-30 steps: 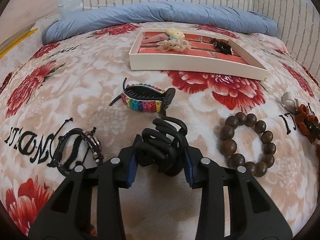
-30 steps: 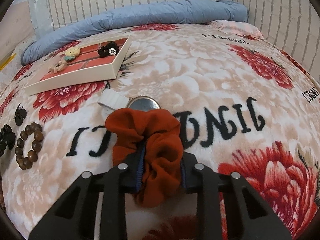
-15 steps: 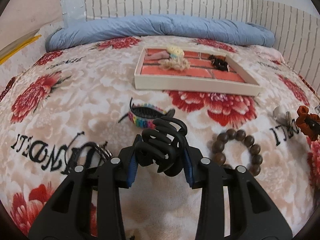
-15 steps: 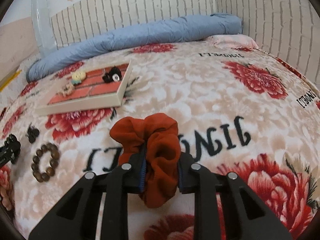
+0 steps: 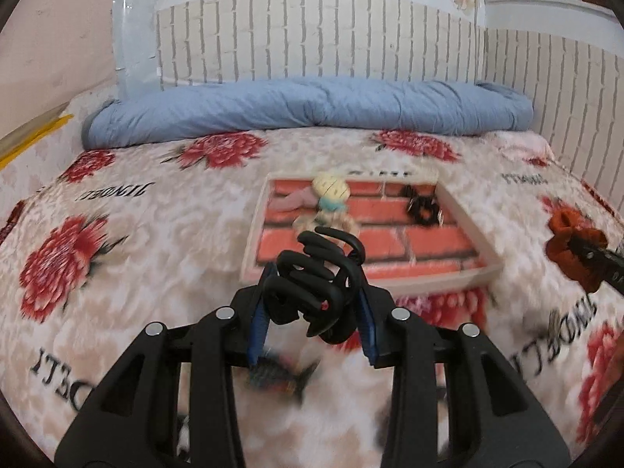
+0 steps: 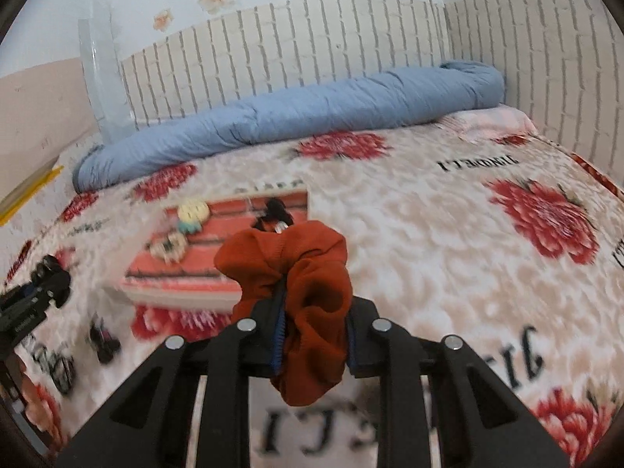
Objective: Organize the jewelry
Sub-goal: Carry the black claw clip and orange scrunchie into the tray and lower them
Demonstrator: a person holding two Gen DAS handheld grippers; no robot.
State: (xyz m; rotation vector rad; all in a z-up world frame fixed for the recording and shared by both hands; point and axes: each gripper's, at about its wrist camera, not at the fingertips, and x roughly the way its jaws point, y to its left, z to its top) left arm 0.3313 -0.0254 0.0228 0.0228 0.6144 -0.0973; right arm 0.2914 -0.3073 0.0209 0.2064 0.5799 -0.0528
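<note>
Each hand-held gripper loaded: left (image 5: 312, 304) (one claw clip (image 5: 316, 284)); right (image 6: 314, 335), one scrunchie (image 6: 300, 280)

Black lettering is showing on the floral bedspread (image 5: 163, 241), woven in several spots. From these views every instance is appearing upside down or mirrored, and most are smeared by blur. The clearest patch, far right in the right wrist view (image 6: 477, 163), is looking like "JINGLI", though the exact spelling cannot be told. The left gripper (image 6: 27, 314) is carrying a small pale label on its side, too tiny to read. Nothing else legible is appearing.
</note>
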